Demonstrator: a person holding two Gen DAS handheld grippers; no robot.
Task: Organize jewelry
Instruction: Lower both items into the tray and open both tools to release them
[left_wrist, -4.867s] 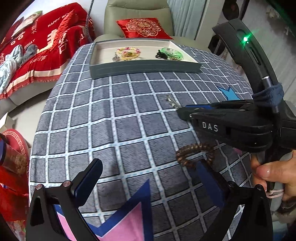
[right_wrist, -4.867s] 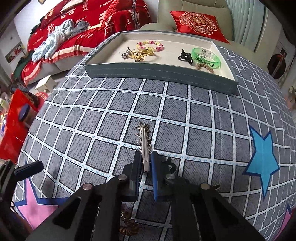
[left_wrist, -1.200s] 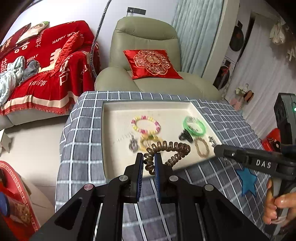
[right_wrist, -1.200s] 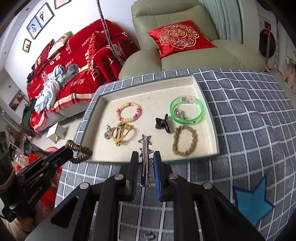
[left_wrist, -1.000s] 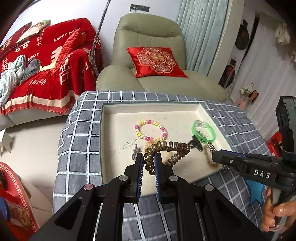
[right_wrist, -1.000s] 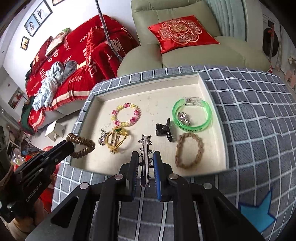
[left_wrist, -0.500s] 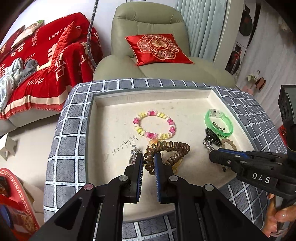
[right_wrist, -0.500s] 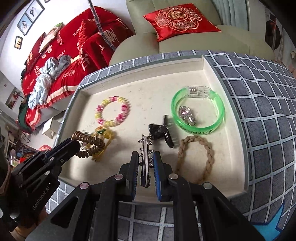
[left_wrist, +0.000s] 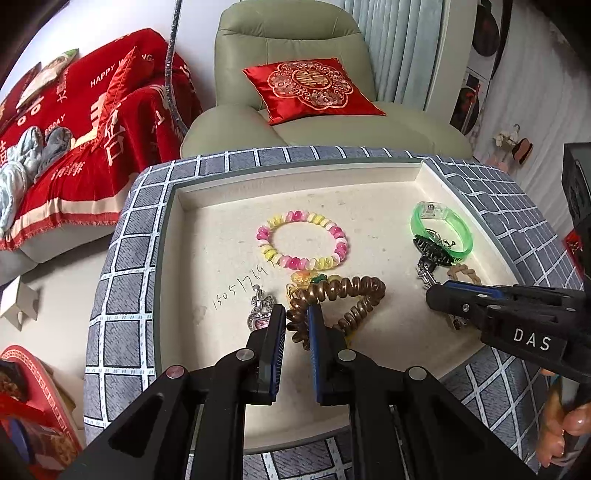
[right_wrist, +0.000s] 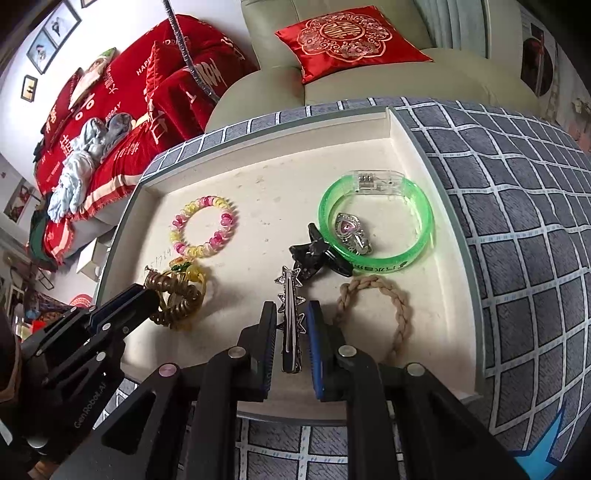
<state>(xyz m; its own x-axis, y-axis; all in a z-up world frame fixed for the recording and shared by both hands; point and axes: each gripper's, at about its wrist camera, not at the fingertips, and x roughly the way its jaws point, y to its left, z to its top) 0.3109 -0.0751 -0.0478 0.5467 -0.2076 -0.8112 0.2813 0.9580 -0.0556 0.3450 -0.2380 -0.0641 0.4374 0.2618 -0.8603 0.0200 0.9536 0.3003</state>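
Note:
A cream tray (left_wrist: 207, 192) with grey walls (right_wrist: 458, 236) sits on the checked tablecloth. My left gripper (left_wrist: 295, 314) is shut on a brown spiral hair tie (left_wrist: 343, 290), held low over the tray's front left, above a yellow clip (right_wrist: 194, 275). My right gripper (right_wrist: 291, 314) is shut on a silver star hair clip (right_wrist: 290, 295), low over the tray's front middle, beside a black claw clip (right_wrist: 314, 254). The right gripper also shows in the left wrist view (left_wrist: 434, 295), and the left one in the right wrist view (right_wrist: 147, 295).
In the tray lie a pink-yellow bead bracelet (left_wrist: 303, 240), a green bangle (right_wrist: 373, 229) around a heart charm (right_wrist: 351, 230), a braided tan band (right_wrist: 384, 299) and a heart pendant (left_wrist: 260, 314). A green armchair (left_wrist: 295, 74) stands behind the table.
Both grippers have moved forward and down over the tray, each still holding its item. The hair tie and star clip now hang close above the tray floor.

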